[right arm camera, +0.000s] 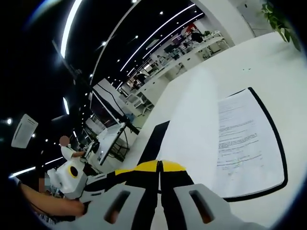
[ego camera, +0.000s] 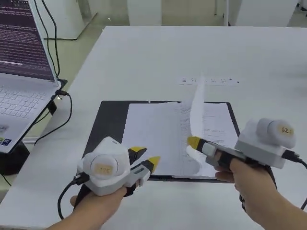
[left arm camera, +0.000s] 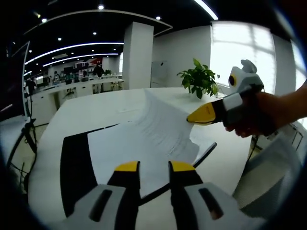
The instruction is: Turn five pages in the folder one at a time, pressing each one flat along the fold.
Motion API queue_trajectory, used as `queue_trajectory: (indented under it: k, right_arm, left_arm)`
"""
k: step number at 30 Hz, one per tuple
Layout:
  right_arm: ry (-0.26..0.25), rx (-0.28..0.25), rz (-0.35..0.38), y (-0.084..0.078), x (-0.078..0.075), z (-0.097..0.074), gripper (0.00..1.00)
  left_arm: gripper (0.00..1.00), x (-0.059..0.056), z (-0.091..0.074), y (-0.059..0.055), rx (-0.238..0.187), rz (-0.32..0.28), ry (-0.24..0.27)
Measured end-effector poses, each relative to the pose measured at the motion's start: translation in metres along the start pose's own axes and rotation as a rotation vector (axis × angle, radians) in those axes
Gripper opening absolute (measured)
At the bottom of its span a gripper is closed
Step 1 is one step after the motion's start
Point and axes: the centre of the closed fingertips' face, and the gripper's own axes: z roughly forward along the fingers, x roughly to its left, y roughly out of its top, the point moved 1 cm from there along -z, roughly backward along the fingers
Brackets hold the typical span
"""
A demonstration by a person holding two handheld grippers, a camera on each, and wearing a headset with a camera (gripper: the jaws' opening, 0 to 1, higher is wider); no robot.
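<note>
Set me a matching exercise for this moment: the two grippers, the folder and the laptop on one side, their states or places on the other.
Things:
1. left gripper
2. right gripper
3. folder
4. laptop

States or places:
a. far left, screen lit
b. shut on a lifted page
c. lying open on the white table
d. open, holding nothing

Pairs: 1-d; 2-b; 3-c; 4-a

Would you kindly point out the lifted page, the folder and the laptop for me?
lifted page [ego camera: 195, 112], head view, middle of the raised sheet.
folder [ego camera: 109, 125], head view, bare black left cover.
laptop [ego camera: 20, 103], head view, keyboard.
</note>
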Motion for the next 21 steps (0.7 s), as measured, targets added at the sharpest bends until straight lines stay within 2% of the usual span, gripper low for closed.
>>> queue_trajectory:
  k: [3, 7, 11, 14, 21]
  right_arm:
    - [0.014, 0.030, -0.023, -0.011, 0.017, 0.016, 0.00]
    - [0.007, 0.072, -0.054, -0.024, 0.025, 0.035, 0.00]
    - [0.012, 0.113, -0.079, -0.038, 0.035, 0.057, 0.00]
    - [0.008, 0.141, -0.093, -0.047, 0.038, 0.071, 0.00]
    - [-0.011, 0.210, -0.116, -0.073, 0.043, 0.104, 0.00]
  left_arm:
    - [0.22, 0.013, -0.019, -0.002, -0.008, -0.005, 0.035]
    - [0.22, 0.027, -0.040, -0.007, -0.011, -0.017, 0.068]
    - [0.22, 0.035, -0.057, -0.012, -0.012, -0.032, 0.091]
    - [0.22, 0.040, -0.069, -0.013, -0.016, -0.041, 0.109]
    - [0.22, 0.052, -0.089, -0.025, -0.001, -0.059, 0.133]
